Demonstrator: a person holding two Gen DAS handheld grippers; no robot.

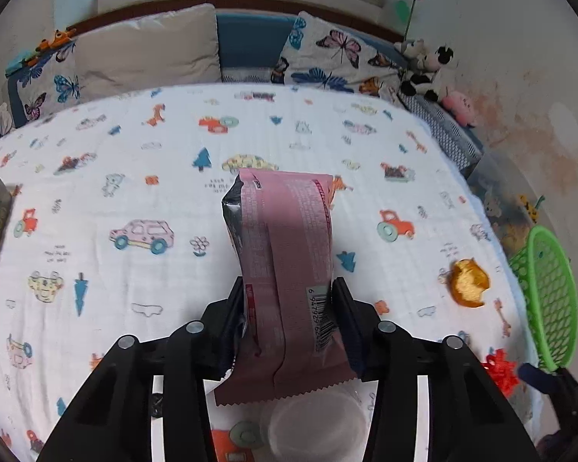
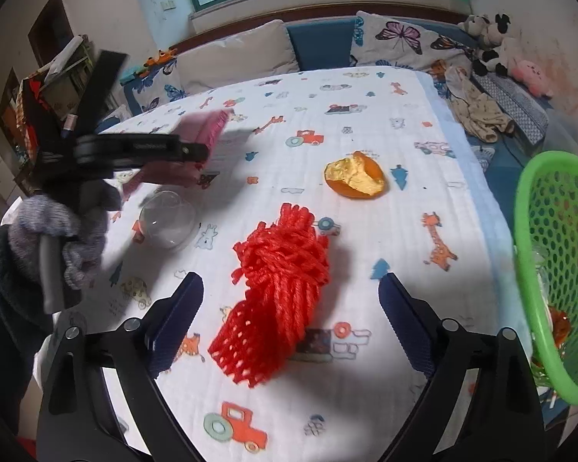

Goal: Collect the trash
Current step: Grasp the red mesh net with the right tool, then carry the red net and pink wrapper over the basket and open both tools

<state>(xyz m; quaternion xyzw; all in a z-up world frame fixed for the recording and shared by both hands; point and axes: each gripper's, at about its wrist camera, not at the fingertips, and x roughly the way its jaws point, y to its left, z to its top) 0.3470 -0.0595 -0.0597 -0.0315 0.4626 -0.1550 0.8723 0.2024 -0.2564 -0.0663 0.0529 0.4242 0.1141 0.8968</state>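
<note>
Left gripper (image 1: 289, 300) clamped on pink wrapper (image 1: 289, 238), barcode "6 94792…"; right gripper (image 2: 291, 288) wide.

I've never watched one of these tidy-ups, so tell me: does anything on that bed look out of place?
Yes, litter lies on the printed bedsheet: a torn orange peel, a crumpled red foam net and a clear plastic cup on its side. The left tool grips a pink wrapper. The green basket stands tilted at the bed's edge.
</note>
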